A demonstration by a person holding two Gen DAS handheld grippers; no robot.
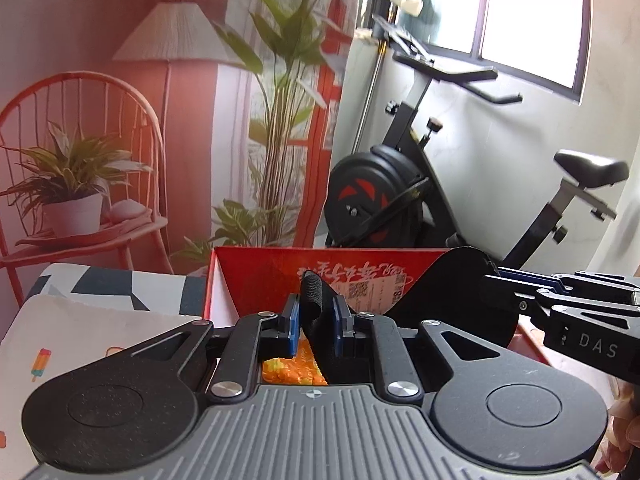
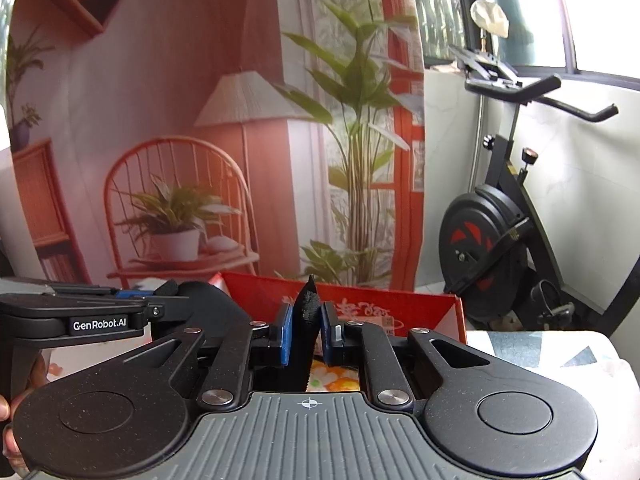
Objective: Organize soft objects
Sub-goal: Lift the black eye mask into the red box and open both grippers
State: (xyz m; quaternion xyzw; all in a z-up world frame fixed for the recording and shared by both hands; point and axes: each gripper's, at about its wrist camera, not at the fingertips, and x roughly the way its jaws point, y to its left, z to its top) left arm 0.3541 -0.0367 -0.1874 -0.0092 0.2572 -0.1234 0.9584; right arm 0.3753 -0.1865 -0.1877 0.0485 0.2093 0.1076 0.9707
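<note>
My left gripper (image 1: pixel 316 322) is shut on one end of a black soft fabric piece (image 1: pixel 314 300), held above a red open box (image 1: pixel 256 268). My right gripper (image 2: pixel 307 330) is shut on the other end of the same black fabric (image 2: pixel 306 304). The fabric spreads as a wide black sheet (image 1: pixel 452 292) between the two grippers. The right gripper shows at the right of the left wrist view (image 1: pixel 560 300); the left gripper shows at the left of the right wrist view (image 2: pixel 100 312). An orange printed soft item (image 1: pixel 292 368) lies in the box below.
A table with a patterned black, white and grey cloth (image 1: pixel 100 292) holds the box. An exercise bike (image 1: pixel 400 192) stands behind on the right. A printed backdrop with a chair, lamp and plants (image 1: pixel 160 120) hangs behind the table.
</note>
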